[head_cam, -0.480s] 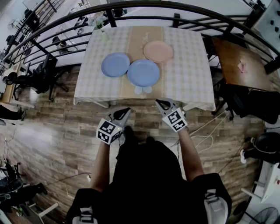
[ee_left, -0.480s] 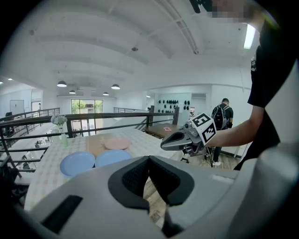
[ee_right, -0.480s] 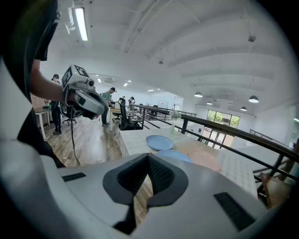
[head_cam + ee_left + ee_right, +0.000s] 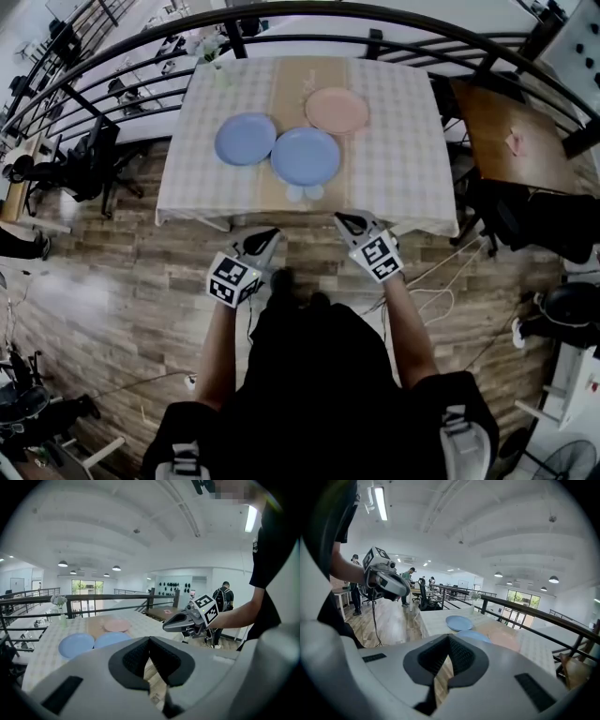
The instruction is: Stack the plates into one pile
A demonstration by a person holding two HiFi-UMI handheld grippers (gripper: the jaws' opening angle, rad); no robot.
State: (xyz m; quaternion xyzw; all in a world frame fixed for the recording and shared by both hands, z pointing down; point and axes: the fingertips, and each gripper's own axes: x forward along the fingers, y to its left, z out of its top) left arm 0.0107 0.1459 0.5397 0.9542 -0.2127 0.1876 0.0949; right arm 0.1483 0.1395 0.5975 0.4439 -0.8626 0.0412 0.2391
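Three plates (image 4: pixel 306 156) on the table (image 4: pixel 403 178) (two blue).

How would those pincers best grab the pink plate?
Probably by its rim at the right edge, with the right gripper coming from that side. The pink plate lies flat, so only the thin rim offers a pinch; the nearer blue plate crowds its near-left edge, while the right side faces bare tablecloth.

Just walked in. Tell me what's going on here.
A person stands short of the checked-cloth table, holding a left hand-held gripper and a right hand-held gripper, both shut and empty. On the table lie a left light blue round plate, a nearer light blue round plate and a pink round plate. Nothing is stacked yet.
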